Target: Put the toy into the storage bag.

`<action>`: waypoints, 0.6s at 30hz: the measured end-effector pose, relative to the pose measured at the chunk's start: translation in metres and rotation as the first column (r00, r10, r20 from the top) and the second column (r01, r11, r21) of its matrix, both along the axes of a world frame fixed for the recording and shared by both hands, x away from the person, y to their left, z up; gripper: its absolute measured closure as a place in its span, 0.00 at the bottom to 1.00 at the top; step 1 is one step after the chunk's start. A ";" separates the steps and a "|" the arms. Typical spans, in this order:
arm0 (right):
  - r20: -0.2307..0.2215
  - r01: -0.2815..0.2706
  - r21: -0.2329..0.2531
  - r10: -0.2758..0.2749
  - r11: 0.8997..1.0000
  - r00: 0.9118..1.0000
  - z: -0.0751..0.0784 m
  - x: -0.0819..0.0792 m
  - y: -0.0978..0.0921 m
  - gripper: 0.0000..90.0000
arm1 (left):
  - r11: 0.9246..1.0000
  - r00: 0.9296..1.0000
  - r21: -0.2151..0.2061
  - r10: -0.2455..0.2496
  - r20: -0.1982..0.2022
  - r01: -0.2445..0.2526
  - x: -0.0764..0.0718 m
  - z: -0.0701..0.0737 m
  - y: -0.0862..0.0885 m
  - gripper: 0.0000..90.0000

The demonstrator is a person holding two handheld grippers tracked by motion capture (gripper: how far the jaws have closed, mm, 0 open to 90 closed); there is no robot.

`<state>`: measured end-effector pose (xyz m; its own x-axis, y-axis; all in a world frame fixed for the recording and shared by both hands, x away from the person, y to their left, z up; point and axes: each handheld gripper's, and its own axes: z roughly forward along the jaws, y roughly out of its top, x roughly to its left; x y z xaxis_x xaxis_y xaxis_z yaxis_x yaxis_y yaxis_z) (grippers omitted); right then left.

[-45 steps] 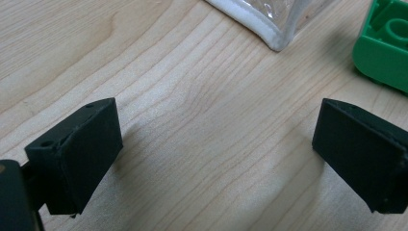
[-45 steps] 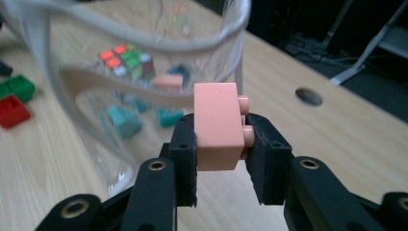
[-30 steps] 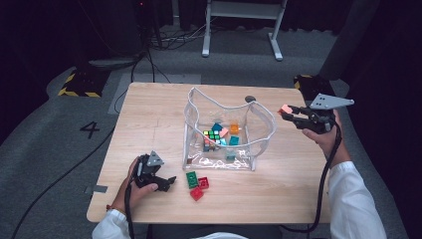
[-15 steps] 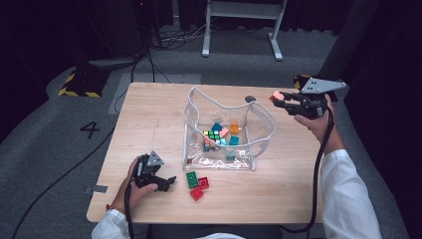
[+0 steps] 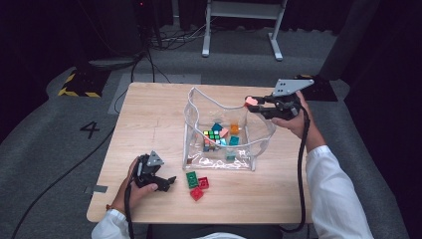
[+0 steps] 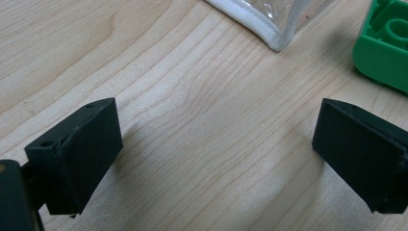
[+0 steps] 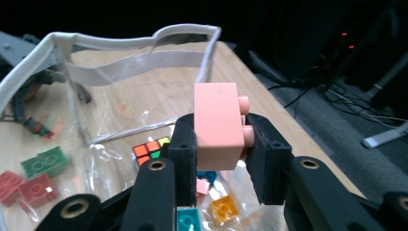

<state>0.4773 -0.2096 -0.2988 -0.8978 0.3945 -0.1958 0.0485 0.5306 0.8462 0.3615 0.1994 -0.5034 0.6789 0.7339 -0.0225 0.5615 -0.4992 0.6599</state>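
Outside, one green brick (image 5: 192,179), two red bricks (image 5: 200,188), one pink brick (image 7: 217,126) gripped

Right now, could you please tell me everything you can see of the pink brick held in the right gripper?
The pink brick is a blocky toy piece of smooth, matte salmon plastic, with round studs pointing sideways toward one jaw, so it sits tipped on its side. The right gripper clamps it between its black jaws, its upper half standing clear above them. In the high view it hangs in the air over the right rim of the clear bag, touching nothing but the jaws.
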 end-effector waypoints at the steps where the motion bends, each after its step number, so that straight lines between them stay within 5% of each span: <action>1: -0.003 -0.013 -0.009 0.013 1.000 1.000 -0.001 0.000 0.005 0.74 | 1.000 1.000 0.000 0.000 0.000 0.000 0.000 0.000 0.000 0.04; 6: -0.024 -0.072 -0.050 0.070 0.996 0.997 -0.004 -0.002 0.026 0.74 | 1.000 1.000 0.000 0.000 0.000 0.000 0.000 0.000 0.000 0.04; 10: -0.039 -0.100 -0.131 0.096 0.986 0.995 -0.011 -0.001 0.043 0.74 | 1.000 1.000 0.000 0.000 0.000 0.000 0.000 0.000 0.000 0.04; 18: -0.100 -0.145 -0.287 0.121 0.947 0.988 -0.029 0.009 0.065 0.74 | 1.000 1.000 0.000 0.000 0.000 0.000 0.000 0.000 0.000 0.04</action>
